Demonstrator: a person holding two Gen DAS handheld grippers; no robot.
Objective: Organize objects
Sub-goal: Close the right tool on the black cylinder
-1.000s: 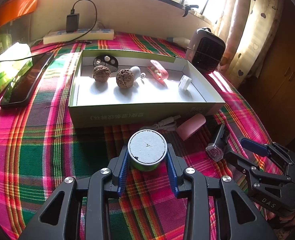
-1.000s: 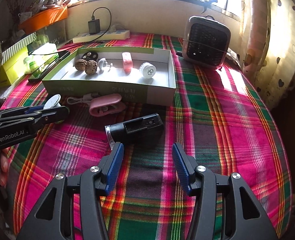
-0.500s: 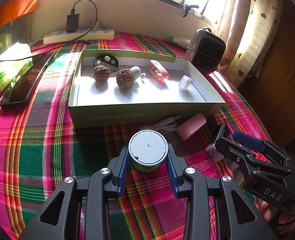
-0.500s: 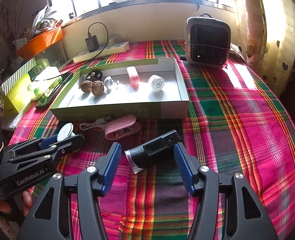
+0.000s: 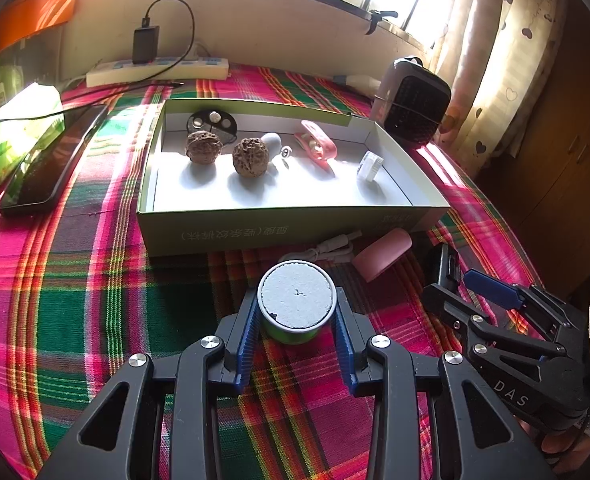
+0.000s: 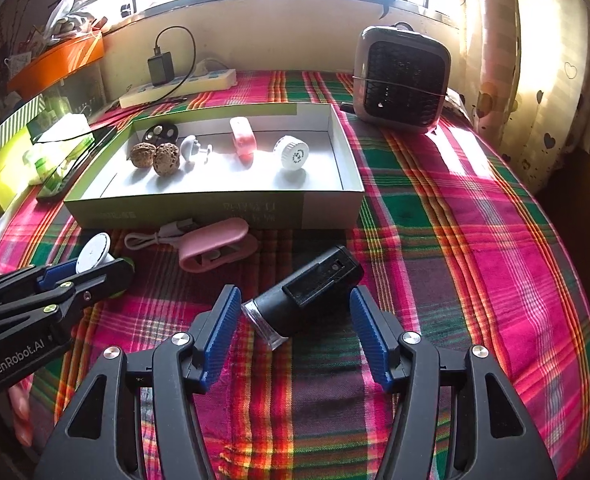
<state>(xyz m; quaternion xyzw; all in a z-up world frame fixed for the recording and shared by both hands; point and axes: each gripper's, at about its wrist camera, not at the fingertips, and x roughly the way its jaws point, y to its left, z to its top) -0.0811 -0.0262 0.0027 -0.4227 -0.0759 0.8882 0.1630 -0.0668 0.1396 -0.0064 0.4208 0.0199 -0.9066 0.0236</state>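
The left gripper point(image 5: 297, 312) clamps a small green tin point(image 5: 295, 322) by its sides, white lid up, just short of the open box point(image 5: 279, 228), probably so it can be set in upright. The right gripper point(image 6: 295, 320) hangs spread, 2 blue pads straddling the black cylindrical device point(image 6: 307, 290) lying askew on the plaid cloth point(image 6: 475, 240), likely lining up a grasp. Whether those pads touch it is unclear; the device's make is unreadable.

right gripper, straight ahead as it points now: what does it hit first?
Likely the black cylindrical device: it already lies between the open fingers of the right gripper, neither pad touching it. Beyond it comes the pink clip, then the box. Depth is uncertain.
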